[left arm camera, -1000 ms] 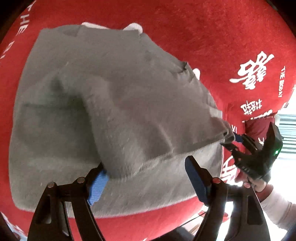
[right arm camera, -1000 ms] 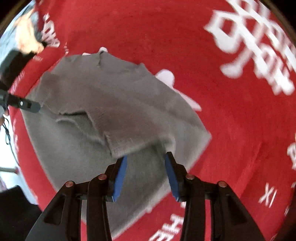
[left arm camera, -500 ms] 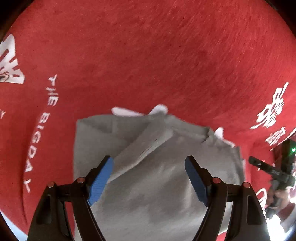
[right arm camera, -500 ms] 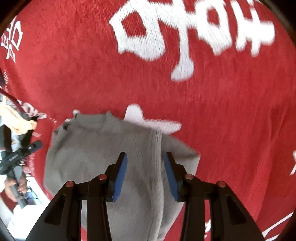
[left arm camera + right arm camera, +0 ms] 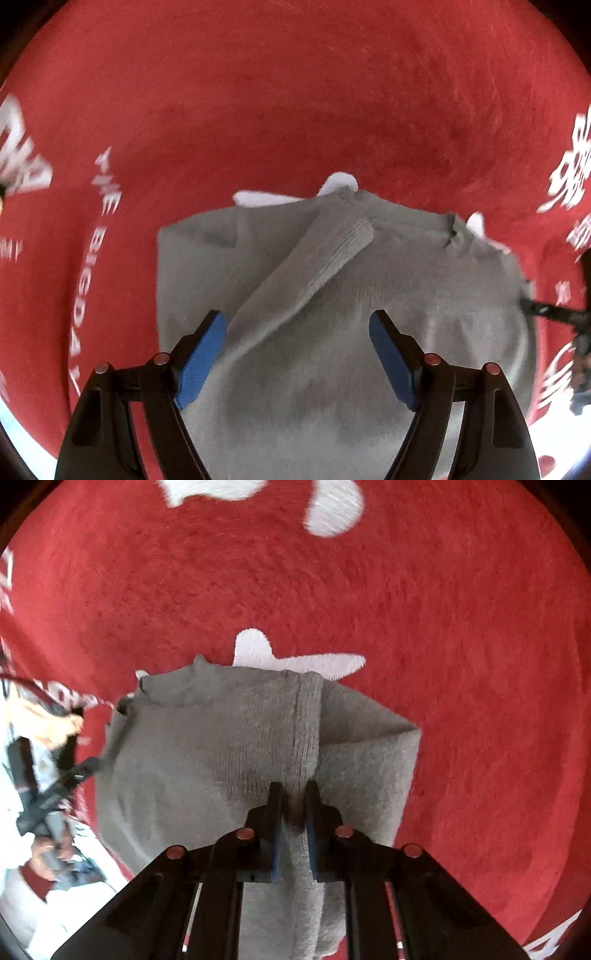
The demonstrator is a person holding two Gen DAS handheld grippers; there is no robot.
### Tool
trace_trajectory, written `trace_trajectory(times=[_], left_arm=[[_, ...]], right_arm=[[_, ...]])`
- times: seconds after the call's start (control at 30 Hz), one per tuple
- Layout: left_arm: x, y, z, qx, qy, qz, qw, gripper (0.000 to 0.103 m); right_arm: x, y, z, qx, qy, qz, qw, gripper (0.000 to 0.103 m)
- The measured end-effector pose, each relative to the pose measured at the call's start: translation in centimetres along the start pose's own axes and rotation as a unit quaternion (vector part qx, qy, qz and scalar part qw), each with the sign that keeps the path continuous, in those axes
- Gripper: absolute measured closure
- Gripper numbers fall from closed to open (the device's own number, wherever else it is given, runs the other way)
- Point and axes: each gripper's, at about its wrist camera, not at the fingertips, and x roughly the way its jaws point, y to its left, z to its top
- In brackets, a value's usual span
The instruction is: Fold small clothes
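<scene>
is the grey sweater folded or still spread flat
Partly folded. The grey sweater has its ribbed-cuff sleeve laid diagonally across the body, and one side is doubled over in the right wrist view.

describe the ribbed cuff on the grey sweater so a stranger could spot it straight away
Find the red cloth with white lettering, then the grey sweater lying on it. A sleeve runs diagonally across its body, and the cuff is that sleeve's far end near the collar, the only part with raised parallel ribs.
</scene>
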Motion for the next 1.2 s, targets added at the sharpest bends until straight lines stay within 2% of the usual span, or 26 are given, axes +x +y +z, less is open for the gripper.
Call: trace_trajectory(times=[0.07,0.1,0.17,0.3,0.4,0.47,0.53,0.63,0.77,0.83,1.03,1.1,1.2], left_arm=[[1.6,-0.3,0.9,0.000,0.004,0.026,0.9997,0.022],[2.1,-0.1,1.4,-0.010,0.003,0.035,0.9993,0.022],[2.8,1.0,2.4,-0.046,-0.006,0.057,0.9973,0.022],[3.0,4.2,4.1,-0.103,-0.017,0.094,0.9901,0.022],[2.4,5.6,4.4,-0.108,-0.018,0.109,0.9880,0.023],[1.7,5.9,4.0,-0.097,-0.012,0.108,0.9894,0.022],[0.7,5.9,3.1,-0.080,-0.003,0.096,0.9922,0.022],[-1.0,6.1,0.6,-0.063,0.016,0.055,0.9964,0.022],[-2.4,6.5,-3.6,-0.078,0.055,-0.018,0.9953,0.022],[-2.9,6.9,-5.3,-0.087,0.067,-0.040,0.9932,0.022],[-3.8,6.8,-8.8,-0.073,0.084,-0.056,0.9922,0.022],[-4.1,7.1,-9.3,-0.074,0.081,-0.065,0.9919,0.022],[-4.2,7.9,-9.7,-0.067,0.080,-0.079,0.9914,0.022]], right_arm=[[0.0,-1.1,0.0,0.034,-0.002,0.032,0.999,0.079],[-0.1,-1.4,0.0,0.043,-0.002,0.044,0.998,0.081],[-0.2,-1.7,0.1,0.047,-0.001,0.056,0.997,0.093],[-0.5,-0.9,0.8,0.012,-0.009,0.033,0.999,0.094],[-0.6,-1.7,1.7,0.029,-0.018,0.009,0.999,0.096],[-0.7,-2.3,1.9,0.053,-0.024,0.009,0.998,0.095],[-1.5,-2.1,1.5,0.052,-0.027,0.019,0.998,0.093],[-3.2,-1.9,0.1,0.041,-0.028,0.036,0.998,0.092],[-5.9,-3.0,-4.4,0.063,-0.020,0.072,0.995,0.078],[-6.6,-3.6,-7.5,0.080,-0.009,0.077,0.994,0.077],[-5.5,-4.9,-16.0,0.165,0.021,0.103,0.981,0.076],[-4.4,-4.8,-17.5,0.187,0.023,0.103,0.977,0.069],[-3.2,-4.8,-19.5,0.230,0.014,0.130,0.964,0.065]])
